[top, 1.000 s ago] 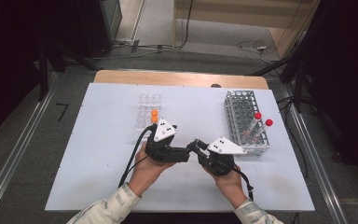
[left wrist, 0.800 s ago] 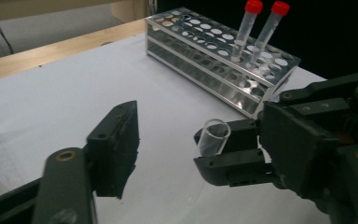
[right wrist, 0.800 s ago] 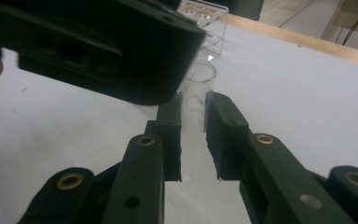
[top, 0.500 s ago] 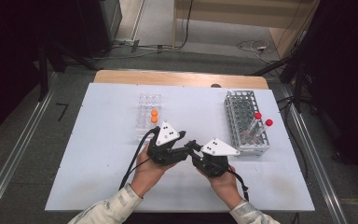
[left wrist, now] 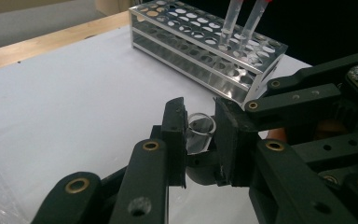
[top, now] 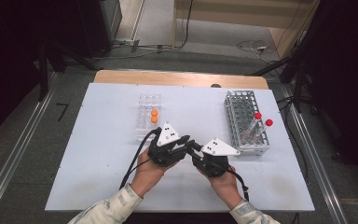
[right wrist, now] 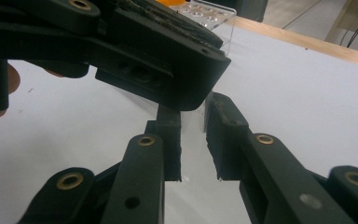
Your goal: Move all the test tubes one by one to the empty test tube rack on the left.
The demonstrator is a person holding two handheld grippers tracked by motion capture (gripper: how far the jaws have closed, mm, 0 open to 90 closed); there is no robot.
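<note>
Your two grippers meet nose to nose near the middle of the white table (top: 98, 154), a little toward your edge. Your left gripper (top: 182, 145) comes in from about 8 o'clock and your right gripper (top: 193, 148) from about 5 o'clock, their tips touching or nearly so.

The thing in hand is a clear plastic tube (left wrist: 199, 133). In the left gripper view it sits between that gripper's two black jaws, its open round mouth pointing toward 1 o'clock. Your left gripper's jaws have just been closing, and they now press on the tube from both sides, so it is gripped. In the right gripper view, the right gripper's jaws (right wrist: 193, 140) stand close together with a narrow gap between them, and a sliver of the tube (right wrist: 205, 114) shows at their tips, right under the body of the left gripper. Those jaws are closed on it too, so both grippers hold the same tube.

At 2 o'clock from the grippers stands a metal rack (top: 242, 126), with two red-capped tubes (top: 261, 122) upright in it. At 11 o'clock, just beyond your left gripper, sits a clear plastic rack (top: 148, 105) carrying two orange caps (top: 154, 115).
</note>
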